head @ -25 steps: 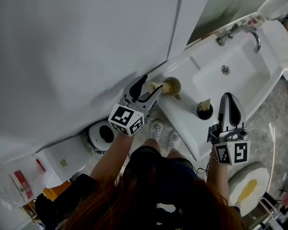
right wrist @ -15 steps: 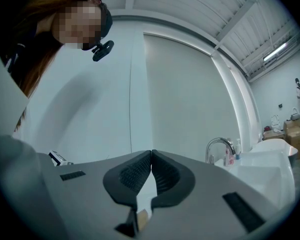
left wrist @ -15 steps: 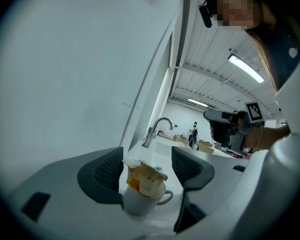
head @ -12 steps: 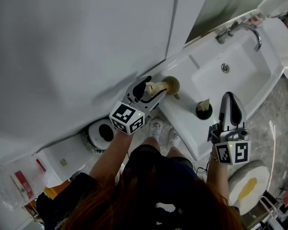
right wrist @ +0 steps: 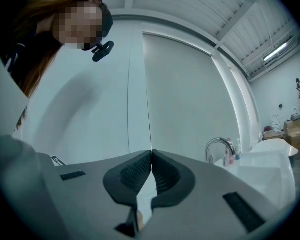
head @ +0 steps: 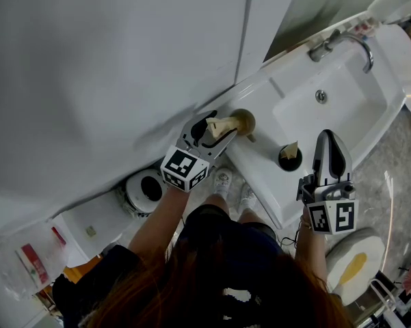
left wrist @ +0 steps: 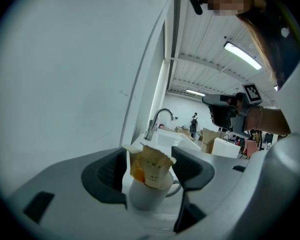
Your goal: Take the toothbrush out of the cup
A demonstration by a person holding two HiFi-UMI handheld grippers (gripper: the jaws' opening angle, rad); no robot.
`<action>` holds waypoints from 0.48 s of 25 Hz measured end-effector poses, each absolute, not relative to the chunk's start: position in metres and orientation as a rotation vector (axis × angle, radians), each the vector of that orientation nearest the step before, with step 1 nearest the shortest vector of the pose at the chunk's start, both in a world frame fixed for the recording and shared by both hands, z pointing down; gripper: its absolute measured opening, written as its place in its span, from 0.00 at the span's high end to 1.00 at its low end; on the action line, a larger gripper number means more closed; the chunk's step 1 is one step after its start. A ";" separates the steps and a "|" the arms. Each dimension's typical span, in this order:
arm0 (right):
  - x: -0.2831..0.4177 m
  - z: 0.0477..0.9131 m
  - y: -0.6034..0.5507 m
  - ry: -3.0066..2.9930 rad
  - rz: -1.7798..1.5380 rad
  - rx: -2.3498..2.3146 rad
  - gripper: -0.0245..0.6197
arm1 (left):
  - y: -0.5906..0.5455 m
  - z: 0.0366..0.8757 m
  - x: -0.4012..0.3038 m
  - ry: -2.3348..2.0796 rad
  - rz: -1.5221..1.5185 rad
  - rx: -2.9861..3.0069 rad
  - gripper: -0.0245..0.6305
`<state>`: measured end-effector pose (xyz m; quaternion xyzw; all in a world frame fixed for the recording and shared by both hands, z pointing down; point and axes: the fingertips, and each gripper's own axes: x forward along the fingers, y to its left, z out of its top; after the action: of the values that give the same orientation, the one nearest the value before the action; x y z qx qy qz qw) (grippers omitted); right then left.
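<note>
A white cup [head: 247, 120] stands on the left rim of the white washbasin [head: 297, 108], and in the left gripper view the same white cup [left wrist: 149, 196] sits close ahead. A tan packet, apparently the wrapped toothbrush [left wrist: 150, 168], sticks out of it; in the head view the packet [head: 223, 124] leans left. My left gripper [head: 219, 126] is open, its jaws having just widened a little, one either side of the packet without pressing it. My right gripper [head: 328, 139] hovers shut and empty over the basin's near edge, its pads [right wrist: 140, 171] pressed together.
A dark cup [head: 290, 158] holding something pale stands on the basin's near rim, beside my right gripper. The faucet [head: 342, 45] is at the far end. A plain white wall panel [head: 123, 60] runs along the left. A round white object [head: 143, 191] sits on the floor below.
My left gripper has crept slightly lower and closer to the white cup, with the packet standing between its jaws. The right gripper has stayed still.
</note>
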<state>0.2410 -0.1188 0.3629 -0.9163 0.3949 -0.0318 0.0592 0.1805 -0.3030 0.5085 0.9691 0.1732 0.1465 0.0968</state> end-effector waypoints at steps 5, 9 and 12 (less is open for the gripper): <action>0.241 0.362 -0.118 1.193 -0.089 -2.776 0.94 | -0.306 0.502 0.182 0.513 0.404 2.898 0.55; 0.240 0.361 -0.119 1.196 -0.084 -2.772 0.94 | -0.304 0.500 0.182 0.535 0.397 2.913 0.69; 0.239 0.360 -0.118 1.195 -0.085 -2.772 0.94 | -0.300 0.498 0.181 0.556 0.392 2.922 0.79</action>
<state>0.2393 -0.1181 0.3605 -0.9163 0.3949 -0.0281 0.0609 0.1811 -0.3003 0.4979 0.9715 0.1850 0.1302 0.0706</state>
